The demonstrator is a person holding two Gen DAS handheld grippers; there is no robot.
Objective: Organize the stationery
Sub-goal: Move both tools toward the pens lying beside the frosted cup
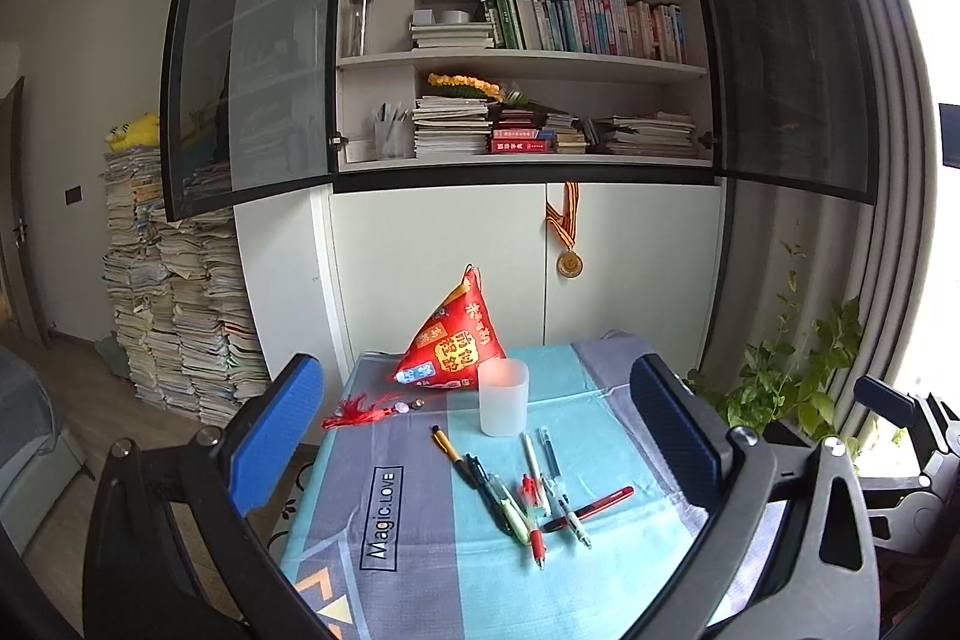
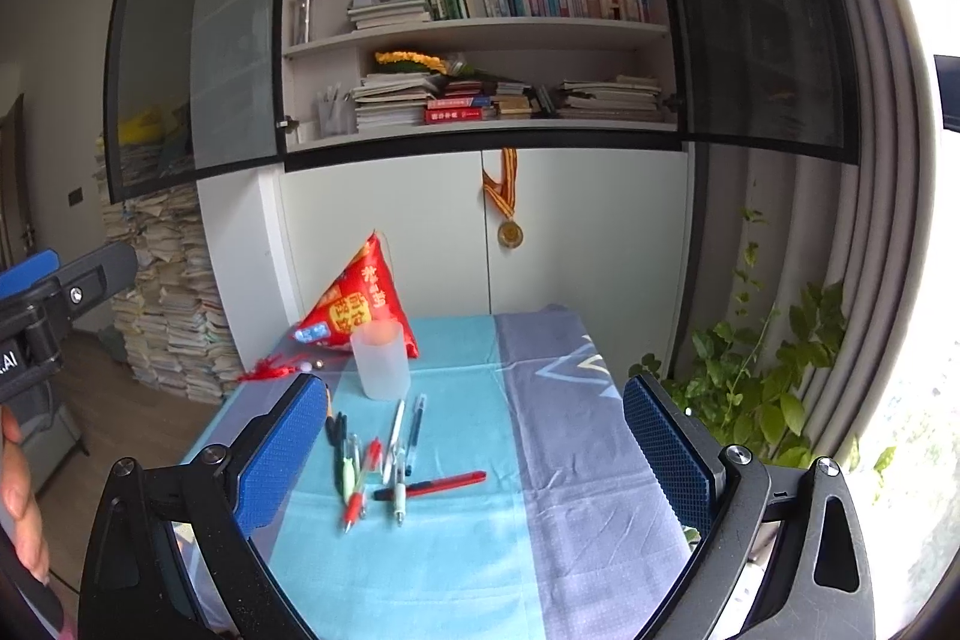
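Note:
Several pens (image 1: 528, 490) (image 2: 384, 466) lie loose on the blue and grey tablecloth (image 1: 420, 568) (image 2: 576, 460); a red and black one (image 1: 591, 508) (image 2: 432, 486) lies crosswise. Behind them stands an empty frosted plastic cup (image 1: 503, 397) (image 2: 380, 360). My left gripper (image 1: 480, 436) hangs open above the pens with nothing between its blue pads. My right gripper (image 2: 477, 454) is open too, above the cloth just right of the pens. In the right wrist view, the left gripper (image 2: 60, 298) shows at the left edge.
A red pyramid-shaped pouch (image 1: 456, 340) (image 2: 360, 304) and a red tassel charm (image 1: 366, 411) (image 2: 273, 369) sit behind the cup. Beyond the table stand a white cabinet with a medal (image 1: 567, 262), bookshelves, paper stacks (image 1: 174, 310) at left, and a plant (image 1: 786, 370) at right. A person's hand (image 2: 18, 490) is visible.

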